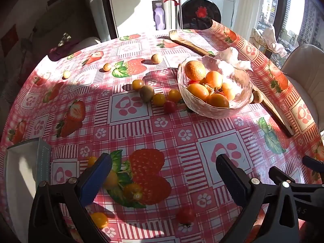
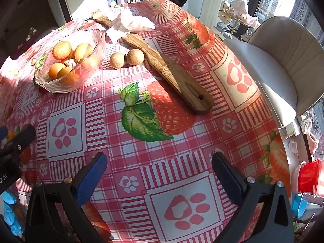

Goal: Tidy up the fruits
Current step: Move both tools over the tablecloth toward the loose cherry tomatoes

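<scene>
**Both grippers wide over the strawberry cloth, fruit scattered round the glass bowl**

The glass bowl (image 1: 214, 93) is the landmark. It stands on the table (image 1: 141, 125), which is covered with a red-and-white cloth printed with strawberries and paw marks. The bowl holds an orange (image 1: 194, 70) and several smaller orange-yellow fruits, with a bit of red showing among them.

Just left of the bowl, in the left wrist view, lies a loose cluster: a kiwi (image 1: 146, 93), yellow cherry tomatoes (image 1: 159, 99) and a red cherry tomato (image 1: 169, 106). Further left and behind the bowl sit three pale round fruits, well apart from each other, the nearest being a longan (image 1: 157, 58). Behind the bowl on its right side a long wooden board (image 2: 170, 68) lies across the table, with crumpled white tissue (image 2: 131, 23) at its far end. Two more longans (image 2: 126, 58) rest between bowl and board, touching each other.

The left gripper (image 1: 164, 170) hangs well in front of the bowl with its jaws wide and nothing between them; a red tomato (image 1: 185, 215) and several yellow fruits lie on the cloth beneath and beside it. The right gripper (image 2: 160, 166) is likewise wide open and holds nothing, over bare cloth.

Readable writing is scant: the washing machine (image 1: 199, 4) beyond the table carries a brand mark too small to make out.
</scene>
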Demonstrator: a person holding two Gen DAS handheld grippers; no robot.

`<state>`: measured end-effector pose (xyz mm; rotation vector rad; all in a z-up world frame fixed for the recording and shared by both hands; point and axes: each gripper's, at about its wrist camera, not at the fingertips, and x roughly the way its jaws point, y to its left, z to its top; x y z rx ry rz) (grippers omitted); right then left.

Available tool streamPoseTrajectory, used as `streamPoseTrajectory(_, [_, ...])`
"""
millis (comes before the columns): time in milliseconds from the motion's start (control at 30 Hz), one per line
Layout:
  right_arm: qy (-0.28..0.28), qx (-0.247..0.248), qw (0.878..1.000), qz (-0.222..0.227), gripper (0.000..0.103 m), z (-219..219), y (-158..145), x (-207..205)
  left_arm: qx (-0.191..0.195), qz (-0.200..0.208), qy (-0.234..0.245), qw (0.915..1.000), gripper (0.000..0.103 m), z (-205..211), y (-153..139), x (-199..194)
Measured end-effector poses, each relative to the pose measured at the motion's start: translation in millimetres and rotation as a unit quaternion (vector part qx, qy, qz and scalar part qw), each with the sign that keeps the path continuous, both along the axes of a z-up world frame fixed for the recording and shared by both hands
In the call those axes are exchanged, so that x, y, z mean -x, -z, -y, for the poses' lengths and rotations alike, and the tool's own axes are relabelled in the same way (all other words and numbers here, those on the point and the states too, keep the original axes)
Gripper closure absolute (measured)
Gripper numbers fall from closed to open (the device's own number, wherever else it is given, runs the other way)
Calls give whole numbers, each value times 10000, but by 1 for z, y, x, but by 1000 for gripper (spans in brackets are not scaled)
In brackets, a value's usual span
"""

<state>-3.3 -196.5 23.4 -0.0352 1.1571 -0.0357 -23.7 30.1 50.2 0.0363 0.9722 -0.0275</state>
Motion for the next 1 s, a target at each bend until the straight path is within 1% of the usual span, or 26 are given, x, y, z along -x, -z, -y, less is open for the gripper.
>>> streamPoseTrajectory(67, [-97, -163, 9998, -25, 0, -8, -7, 8, 126, -48, -26, 9999, 0, -17, -7, 9])
streamPoseTrajectory(133, [-190, -403, 9990, -98, 0, -15, -10, 17, 204, -285, -99, 9993, 0, -34, -8, 16])
streamPoseTrajectory(200, [-325, -543, 9975, -307, 0, -27, -11, 21, 146, -583, -276, 9978, 0, -49, -5, 22])
streamPoseTrajectory(267, [-511, -587, 9958, -490, 0, -42, -12, 25, 88, -768, -505, 9957, 0, -64, -3, 30])
streamPoseTrajectory(367, [-781, -627, 9929, -638, 0, -64, -13, 30, 68, -980, -641, 9931, 0, -81, 3, 39])
streamPoseTrajectory(467, [-991, -642, 9902, -752, 0, -83, -14, 35, -135, -1104, -635, 9918, 0, -86, 8, 44])
streamPoseTrajectory(567, [-1088, -705, 9882, -812, 0, -96, -16, 35, -308, -1198, -572, 9907, 0, -88, 11, 45])
streamPoseTrajectory(767, [-1043, -748, 9873, -939, 0, -105, -14, 35, -289, -1340, -570, 9889, 0, -88, 14, 43])
streamPoseTrajectory(1000, [-1100, -689, 9869, -963, 0, -107, -13, 33, -266, -1375, -595, 9884, 0, -91, 16, 43])
